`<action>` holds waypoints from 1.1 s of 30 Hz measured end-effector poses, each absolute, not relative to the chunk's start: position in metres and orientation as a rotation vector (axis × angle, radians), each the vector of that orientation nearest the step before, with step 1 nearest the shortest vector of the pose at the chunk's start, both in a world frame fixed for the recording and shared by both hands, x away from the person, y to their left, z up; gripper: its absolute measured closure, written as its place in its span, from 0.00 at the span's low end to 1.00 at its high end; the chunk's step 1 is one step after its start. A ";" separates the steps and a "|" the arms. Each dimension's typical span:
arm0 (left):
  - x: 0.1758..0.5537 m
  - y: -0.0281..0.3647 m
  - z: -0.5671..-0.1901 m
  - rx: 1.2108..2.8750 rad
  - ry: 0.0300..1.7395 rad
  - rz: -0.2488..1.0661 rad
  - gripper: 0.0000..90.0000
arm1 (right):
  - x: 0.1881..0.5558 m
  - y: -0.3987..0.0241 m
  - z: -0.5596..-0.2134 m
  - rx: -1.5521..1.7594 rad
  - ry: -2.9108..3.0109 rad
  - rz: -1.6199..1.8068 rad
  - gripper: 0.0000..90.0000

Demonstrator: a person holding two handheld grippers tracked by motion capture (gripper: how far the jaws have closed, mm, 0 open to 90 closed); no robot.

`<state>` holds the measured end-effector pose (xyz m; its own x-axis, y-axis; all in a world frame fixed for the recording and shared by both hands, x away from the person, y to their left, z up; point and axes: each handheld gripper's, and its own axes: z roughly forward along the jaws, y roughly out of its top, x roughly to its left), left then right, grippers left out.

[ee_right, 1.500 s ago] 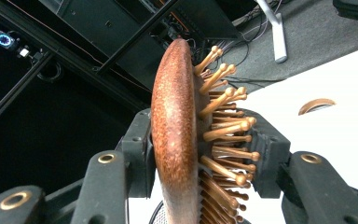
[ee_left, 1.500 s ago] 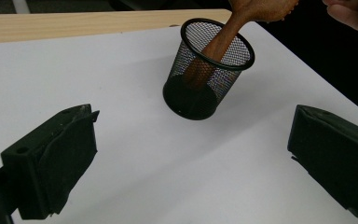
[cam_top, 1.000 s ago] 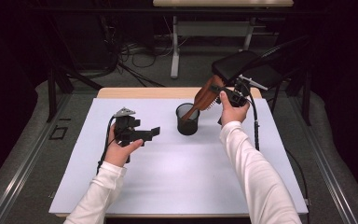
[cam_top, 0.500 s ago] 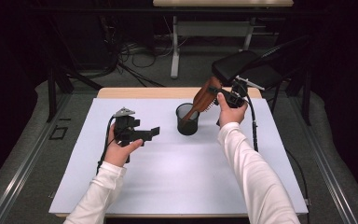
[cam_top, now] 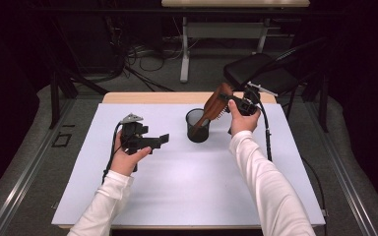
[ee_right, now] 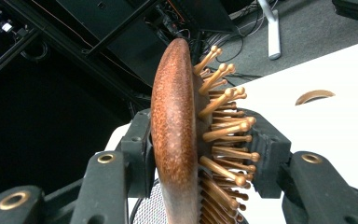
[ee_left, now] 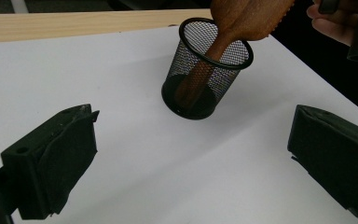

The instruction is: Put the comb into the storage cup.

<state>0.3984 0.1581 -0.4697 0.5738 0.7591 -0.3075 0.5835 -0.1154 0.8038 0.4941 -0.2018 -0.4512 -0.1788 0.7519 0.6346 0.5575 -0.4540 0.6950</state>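
- Nothing has moved since the earlier frame: both of your hands sit where they were, and the wooden hairbrush leans at the same tilt.
- Your right hand-held gripper is clamped on the head of the hairbrush; in the right gripper view one pad presses the smooth brown back and the other presses into the golden round-tipped bristles.
- You hold that hairbrush tilted above the far right part of the worktop, head up and toward the right, handle pointing down and left.
- Its handle reaches into the black mesh pen cup; in the left gripper view the handle passes over the rim and runs down inside toward the cup's floor, leaning against the wall.
- That pen cup stands upright on the white worktop, near its middle and toward the far edge, just left of your right hand.
- Your left hand-held gripper is wide open with nothing between its jaws; you hold it level over the left half of the worktop, pointed toward the pen cup and well apart from it.
- Beyond the worktop's far right corner stands a black chair.
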 end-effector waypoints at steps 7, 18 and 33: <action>0.398 0.158 -0.470 1.804 1.100 0.220 0.01 | 0.494 -0.202 -0.452 1.881 1.532 1.699 0.54; 0.398 0.158 -0.470 1.803 1.101 0.219 0.01 | 0.493 -0.202 -0.453 1.863 1.552 1.699 0.53; 0.399 0.158 -0.470 1.806 1.100 0.221 0.01 | 0.492 -0.204 -0.454 1.860 1.557 1.699 0.50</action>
